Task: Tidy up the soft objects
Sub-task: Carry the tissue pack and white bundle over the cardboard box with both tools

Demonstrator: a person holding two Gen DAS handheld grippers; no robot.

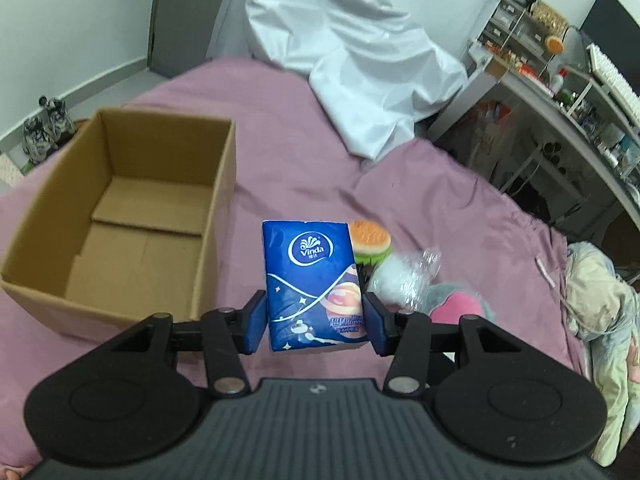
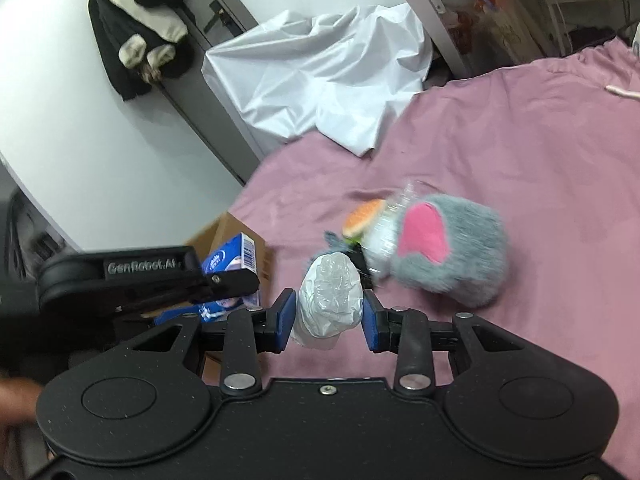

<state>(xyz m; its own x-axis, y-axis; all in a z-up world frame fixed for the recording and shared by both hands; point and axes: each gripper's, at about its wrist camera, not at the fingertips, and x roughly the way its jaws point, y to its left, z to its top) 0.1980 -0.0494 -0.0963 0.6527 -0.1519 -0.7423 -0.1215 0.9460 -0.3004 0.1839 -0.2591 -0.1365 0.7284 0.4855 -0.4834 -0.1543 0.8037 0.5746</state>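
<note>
My left gripper [image 1: 316, 320] is shut on a blue Vinda tissue pack [image 1: 316, 284], held upright above the pink bedspread, just right of an open cardboard box [image 1: 120, 216]. My right gripper [image 2: 329, 314] is shut on a white crumpled plastic-wrapped bundle [image 2: 330, 300]. The left gripper with the tissue pack [image 2: 228, 264] shows at the left of the right wrist view. Beyond lie a toy hamburger [image 1: 370, 238] [image 2: 364, 218], a clear plastic wrap [image 1: 404, 276] and a grey plush with pink patch [image 2: 448, 248].
A white sheet [image 1: 360, 60] is heaped at the far end of the bed. A cluttered desk and shelves [image 1: 560, 92] stand at the right. Clothes [image 1: 608, 312] lie at the bed's right edge. Shoes [image 1: 44, 128] sit on the floor at left.
</note>
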